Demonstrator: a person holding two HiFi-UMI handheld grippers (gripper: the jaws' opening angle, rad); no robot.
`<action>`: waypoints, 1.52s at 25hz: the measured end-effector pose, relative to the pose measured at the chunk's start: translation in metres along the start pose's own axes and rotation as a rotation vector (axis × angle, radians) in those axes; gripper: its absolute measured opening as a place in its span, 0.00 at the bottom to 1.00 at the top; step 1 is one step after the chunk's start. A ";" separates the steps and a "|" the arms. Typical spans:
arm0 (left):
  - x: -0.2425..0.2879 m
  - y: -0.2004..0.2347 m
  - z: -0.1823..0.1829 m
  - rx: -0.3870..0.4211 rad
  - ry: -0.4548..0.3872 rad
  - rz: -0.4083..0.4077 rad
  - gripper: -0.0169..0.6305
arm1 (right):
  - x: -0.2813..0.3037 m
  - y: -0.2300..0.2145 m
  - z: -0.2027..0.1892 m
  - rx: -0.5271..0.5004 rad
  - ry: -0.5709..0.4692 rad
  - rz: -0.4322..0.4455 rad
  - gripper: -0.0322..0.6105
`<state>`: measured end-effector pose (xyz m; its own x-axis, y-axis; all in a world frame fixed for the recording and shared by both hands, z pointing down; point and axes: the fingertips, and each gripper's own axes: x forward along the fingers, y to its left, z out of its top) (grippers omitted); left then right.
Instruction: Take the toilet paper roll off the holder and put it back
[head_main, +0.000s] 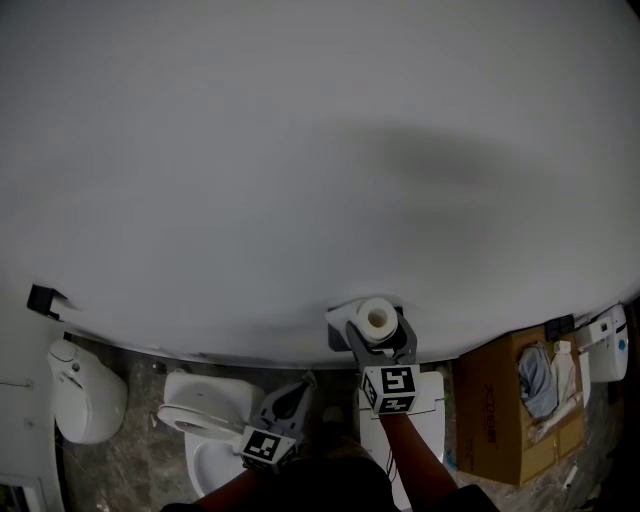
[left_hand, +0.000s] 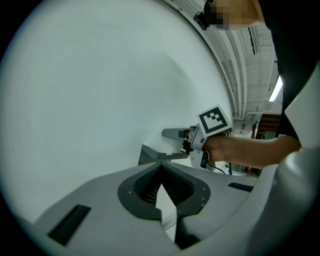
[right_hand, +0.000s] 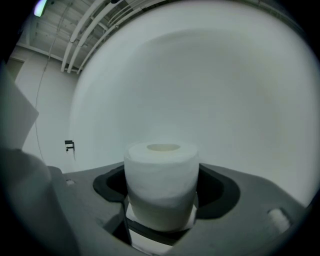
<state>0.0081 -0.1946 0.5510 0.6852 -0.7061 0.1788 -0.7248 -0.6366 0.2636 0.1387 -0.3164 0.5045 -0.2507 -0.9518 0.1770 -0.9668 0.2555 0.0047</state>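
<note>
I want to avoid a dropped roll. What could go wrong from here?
The white toilet paper roll stands between the right gripper's jaws at the grey wall holder. I cannot tell whether the pads press it, so it may slip and fall when lifted. A hard squeeze may crush the soft roll.

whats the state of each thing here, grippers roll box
white toilet paper roll: upright on the grey wall holder, not squashed
right gripper: open, jaws either side of the roll
left gripper: shut, empty
brown cardboard box: open, stuff inside
</note>
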 end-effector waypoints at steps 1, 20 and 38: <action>-0.001 0.000 -0.001 -0.001 0.000 0.002 0.05 | 0.000 0.000 0.000 -0.002 0.002 0.003 0.62; -0.045 0.002 0.001 0.053 -0.089 0.033 0.05 | -0.058 0.013 0.058 0.046 -0.114 0.004 0.61; -0.097 -0.011 0.018 0.076 -0.143 0.027 0.05 | -0.190 0.058 0.038 0.077 -0.119 -0.061 0.61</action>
<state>-0.0522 -0.1245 0.5138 0.6520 -0.7568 0.0469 -0.7499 -0.6345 0.1872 0.1279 -0.1270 0.4341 -0.1908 -0.9797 0.0607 -0.9803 0.1869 -0.0645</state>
